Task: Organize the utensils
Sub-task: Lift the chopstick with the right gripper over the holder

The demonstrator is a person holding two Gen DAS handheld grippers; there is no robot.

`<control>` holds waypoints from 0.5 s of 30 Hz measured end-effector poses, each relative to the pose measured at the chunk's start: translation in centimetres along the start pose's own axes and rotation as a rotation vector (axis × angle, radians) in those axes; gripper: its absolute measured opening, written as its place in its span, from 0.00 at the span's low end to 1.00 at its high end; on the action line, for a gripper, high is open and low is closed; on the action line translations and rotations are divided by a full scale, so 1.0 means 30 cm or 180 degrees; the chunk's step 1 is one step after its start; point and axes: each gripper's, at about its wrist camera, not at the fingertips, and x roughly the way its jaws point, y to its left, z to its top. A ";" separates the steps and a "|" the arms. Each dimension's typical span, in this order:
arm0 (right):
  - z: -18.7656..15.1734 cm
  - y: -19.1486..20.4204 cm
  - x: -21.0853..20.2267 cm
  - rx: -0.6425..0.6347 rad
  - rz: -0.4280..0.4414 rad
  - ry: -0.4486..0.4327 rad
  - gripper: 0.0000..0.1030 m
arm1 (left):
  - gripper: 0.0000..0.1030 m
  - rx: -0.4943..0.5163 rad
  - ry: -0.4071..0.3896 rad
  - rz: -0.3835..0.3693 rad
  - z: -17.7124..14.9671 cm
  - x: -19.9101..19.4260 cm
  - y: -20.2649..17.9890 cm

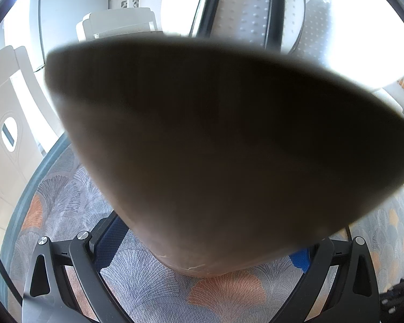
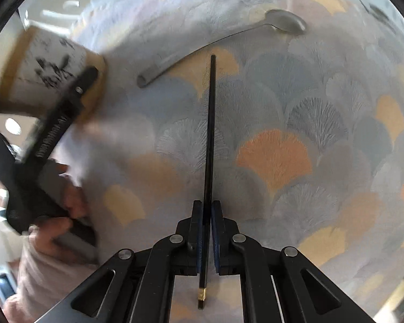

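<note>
My right tongs [image 2: 207, 231] are pressed together on a black chopstick [image 2: 211, 123], pinching it near its gold-banded end so that the long shaft runs out ahead of the pads over the patterned tablecloth [image 2: 277, 158]. Its far tip looks clear of the cloth, though the view is blurred enough that I can't be certain it is fully lifted.

In my left hand [image 2: 51, 223] the left tongs [image 2: 90, 74] are clamped on the holder cup [image 2: 43, 67], a pale cylinder with dark ink markings and a tan rim and base. From the left wrist view that cup [image 1: 215, 140] fills nearly the whole picture as a dark, close mass between the blue pads [image 1: 300, 258], with white chairs [image 1: 2, 123] and the cloth-covered surface [image 1: 62, 193] showing round it. The cup is tipped, seen from the right wrist, with one end toward the middle of the surface, but I cannot see inside it, so I can't say whether anything is already in there.

A metal spoon [image 2: 285, 21] lies flat on the cloth beyond the chopstick's tip, well apart from the cup and untouched.

As I judge it, the work is in its middle: one chopstick is in hand and has yet to go into the cup, and the spoon at least is left to collect after it. Any second chopstick is out of sight.
</note>
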 end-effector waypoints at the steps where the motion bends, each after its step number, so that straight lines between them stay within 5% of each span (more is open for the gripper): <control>1: 0.005 0.004 -0.005 0.0014 0.0000 -0.0040 0.05 | 0.97 0.0000 0.0000 0.0000 0.000 0.000 0.000; 5: 0.043 -0.001 -0.007 0.0135 0.0127 -0.0189 0.05 | 0.97 -0.0001 0.0000 -0.0002 -0.001 0.000 0.000; 10: -0.022 -0.083 -0.084 0.0340 0.0607 -0.0454 0.05 | 0.97 -0.0003 0.0001 -0.0003 -0.001 0.000 -0.001; 15: -0.034 -0.069 -0.190 0.0203 0.0746 -0.0766 0.05 | 0.97 -0.0002 0.0001 -0.0003 -0.001 -0.001 -0.001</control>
